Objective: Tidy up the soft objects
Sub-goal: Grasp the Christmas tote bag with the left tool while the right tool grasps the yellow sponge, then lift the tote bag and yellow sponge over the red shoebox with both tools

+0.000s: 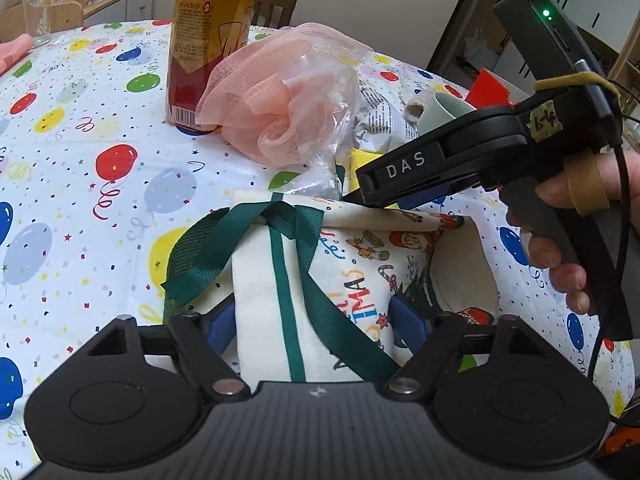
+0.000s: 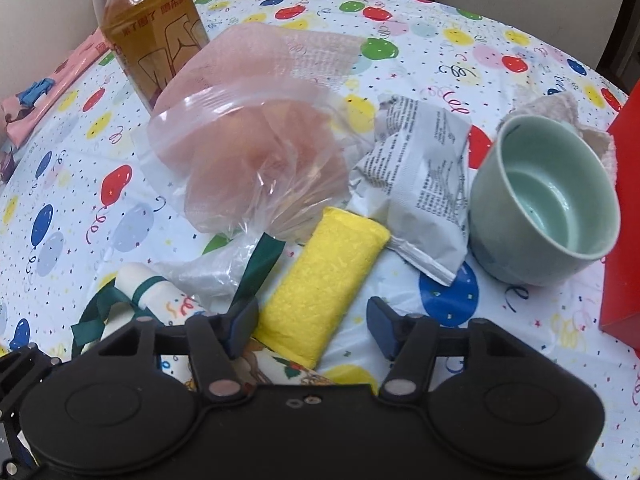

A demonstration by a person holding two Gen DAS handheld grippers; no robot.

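A cream cloth tote bag (image 1: 344, 280) with green straps and Christmas print lies on the balloon tablecloth. My left gripper (image 1: 316, 320) is open, its blue pads on either side of the bag's near end. My right gripper (image 2: 312, 322) is open; in the left wrist view it (image 1: 360, 196) hovers at the bag's far edge. A yellow sponge (image 2: 320, 280) lies between the right fingers, its near end on the bag. A pink mesh puff (image 1: 272, 96) in a clear plastic bag sits behind; it also shows in the right wrist view (image 2: 256, 136).
A tall tea bottle (image 1: 208, 40) stands behind the puff. A green cup (image 2: 544, 200), crumpled printed paper (image 2: 424, 176), a beige cloth (image 2: 580, 120) and a red box (image 2: 624, 240) lie to the right. A pink item (image 2: 48, 96) lies at far left.
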